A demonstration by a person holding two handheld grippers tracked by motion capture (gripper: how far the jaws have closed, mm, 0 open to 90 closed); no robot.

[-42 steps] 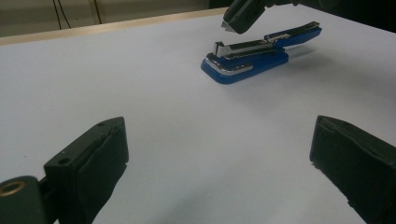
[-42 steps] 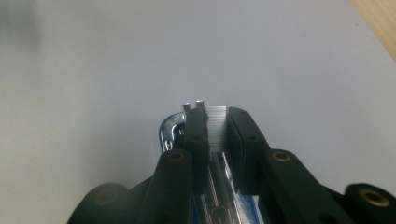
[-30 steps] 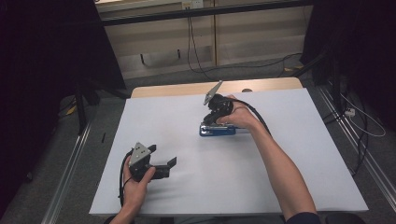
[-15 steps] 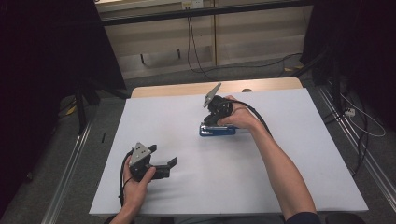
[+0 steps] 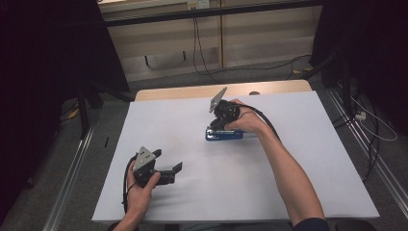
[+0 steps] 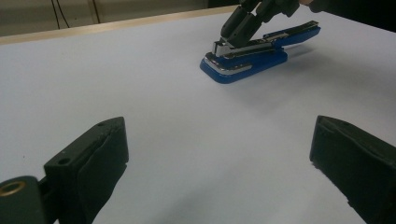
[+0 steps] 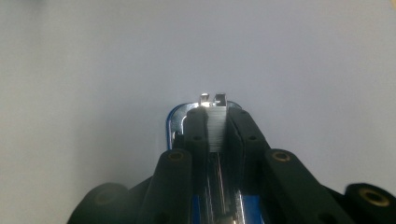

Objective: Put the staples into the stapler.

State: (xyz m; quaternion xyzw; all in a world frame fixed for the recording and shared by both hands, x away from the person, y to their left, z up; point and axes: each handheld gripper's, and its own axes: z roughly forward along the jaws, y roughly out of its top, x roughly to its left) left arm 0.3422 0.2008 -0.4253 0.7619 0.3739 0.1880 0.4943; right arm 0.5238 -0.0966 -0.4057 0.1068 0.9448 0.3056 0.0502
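White table [image 5: 298, 173] fills the middle of the room. On the near left side, the left gripper [image 5: 177, 167] rests with its jaws spread wide and nothing between them. Farther back toward the centre, the right gripper [image 5: 215, 126] pinches the metal front of a blue stapler [image 5: 224, 134] lying flat.

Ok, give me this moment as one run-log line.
right gripper: jaws shut on stapler metal top | left gripper: jaws open, holding nothing, apart from stapler | stapler flat on white table
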